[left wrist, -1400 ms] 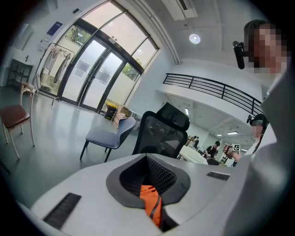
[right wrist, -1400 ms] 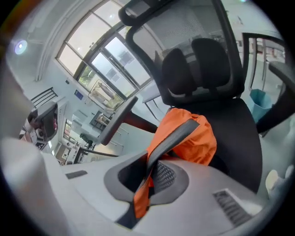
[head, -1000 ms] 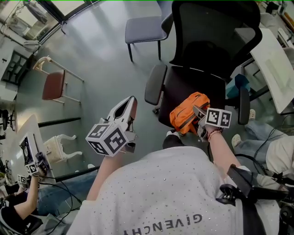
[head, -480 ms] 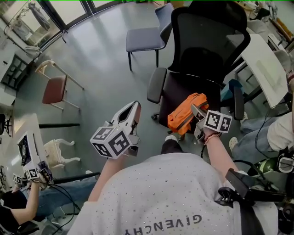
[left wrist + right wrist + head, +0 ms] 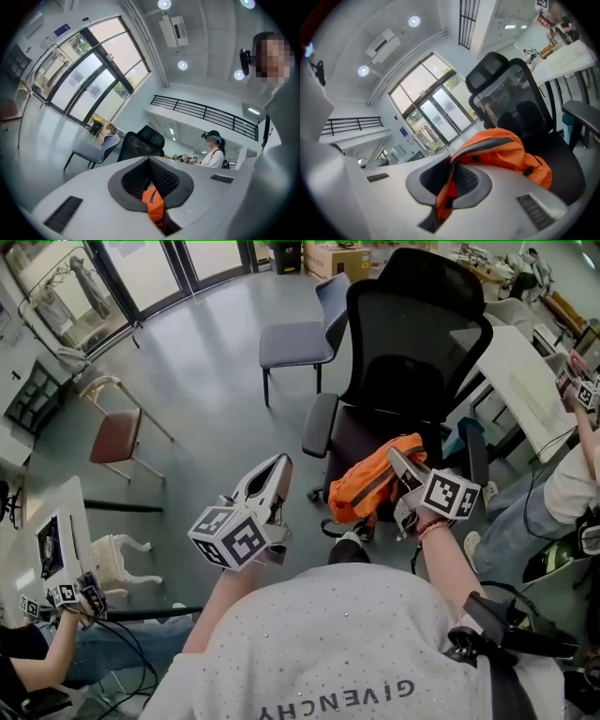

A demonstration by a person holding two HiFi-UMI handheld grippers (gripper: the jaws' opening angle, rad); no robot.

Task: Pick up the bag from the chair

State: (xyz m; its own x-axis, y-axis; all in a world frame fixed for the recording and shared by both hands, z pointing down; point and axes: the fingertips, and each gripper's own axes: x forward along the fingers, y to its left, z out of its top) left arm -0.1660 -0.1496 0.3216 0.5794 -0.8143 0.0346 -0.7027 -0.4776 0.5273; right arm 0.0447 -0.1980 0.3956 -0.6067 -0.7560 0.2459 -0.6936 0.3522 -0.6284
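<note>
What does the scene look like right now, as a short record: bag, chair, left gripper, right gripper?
bag: orange, pinched by a fold of its fabric
chair: black office chair with armrests, behind the bag
left gripper: jaws together, holding nothing, apart from the bag
right gripper: jaws shut on the bag
task status: bag appears lifted off the seat

Orange bag (image 5: 370,488) clamped in the right gripper (image 5: 397,458) at the black office chair (image 5: 412,343) seat's front, left gripper (image 5: 278,465) left of that chair, grey chair (image 5: 295,338) beyond its left armrest
</note>
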